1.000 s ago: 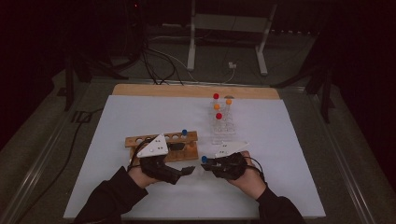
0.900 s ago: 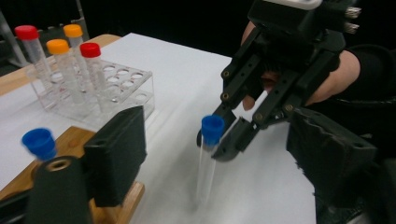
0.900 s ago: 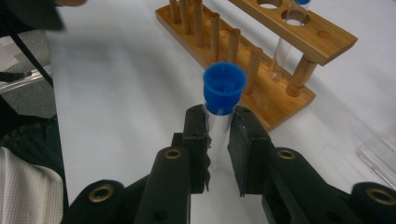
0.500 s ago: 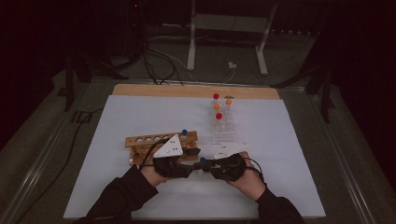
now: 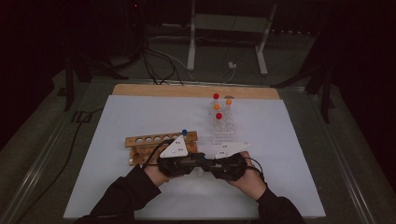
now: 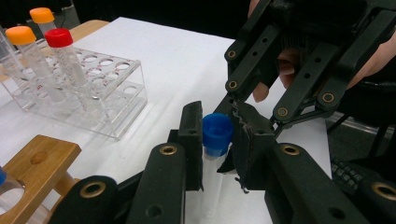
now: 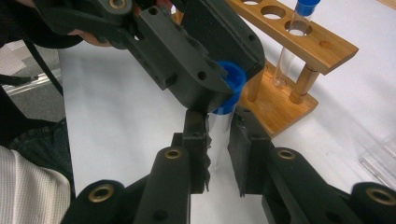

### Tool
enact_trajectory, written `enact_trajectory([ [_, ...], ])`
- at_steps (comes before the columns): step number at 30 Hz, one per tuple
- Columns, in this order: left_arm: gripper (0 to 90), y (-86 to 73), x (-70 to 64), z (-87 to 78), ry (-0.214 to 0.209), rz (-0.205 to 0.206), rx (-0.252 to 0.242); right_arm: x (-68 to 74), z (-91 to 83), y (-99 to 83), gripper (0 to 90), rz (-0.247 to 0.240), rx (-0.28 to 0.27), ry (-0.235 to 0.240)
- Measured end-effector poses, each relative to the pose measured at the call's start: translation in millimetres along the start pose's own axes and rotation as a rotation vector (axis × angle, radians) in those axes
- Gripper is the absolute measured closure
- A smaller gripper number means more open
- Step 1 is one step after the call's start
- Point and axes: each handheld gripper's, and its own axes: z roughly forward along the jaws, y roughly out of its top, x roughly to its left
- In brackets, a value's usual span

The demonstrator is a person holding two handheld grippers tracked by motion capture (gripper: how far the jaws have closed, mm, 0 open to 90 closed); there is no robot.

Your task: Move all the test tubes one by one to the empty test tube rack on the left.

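Meeting over the near middle of the white table [image 5: 140,116], two hand-held claws share one blue-capped tube [image 6: 216,140]. At left stands a wooden rack [image 5: 140,142], carrying a second blue-capped tube [image 5: 184,133] at its right end. Just in front of the rack, the left claw [image 5: 198,161] points rightward; in the left gripper view its jaws stand narrow, the blue cap between them, touching the left jaw, though whether the right jaw presses the cap cannot be told. The tube's clear body runs down between the jaws. Facing it from the right, the right claw [image 5: 205,164] points leftward; in the right gripper view its jaws are drawn narrow around the tube's clear body, just below the cap. Farther back and to the right sits a clear plastic rack [image 5: 223,122] with red- and orange-capped tubes [image 5: 217,106] standing upright.
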Motion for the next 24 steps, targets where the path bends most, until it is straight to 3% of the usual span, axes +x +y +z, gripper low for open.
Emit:
enact_trajectory([
  [9,77.5,3.6,-3.1,-3.6,0.027,0.038,-0.002,-1.0,-1.7,1.2,74.3,0.009,-0.017,0.015],
  [14,77.5,7.0,2.4,-14.4,0.052,0.028,-0.023,-1.8,-3.8,0.5,65.2,0.009,-0.025,-0.013],
  [24,77.5,16.8,17.1,-49.5,0.143,0.021,-0.073,-8.9,-14.3,0.9,44.1,0.051,-0.074,-0.059],
])
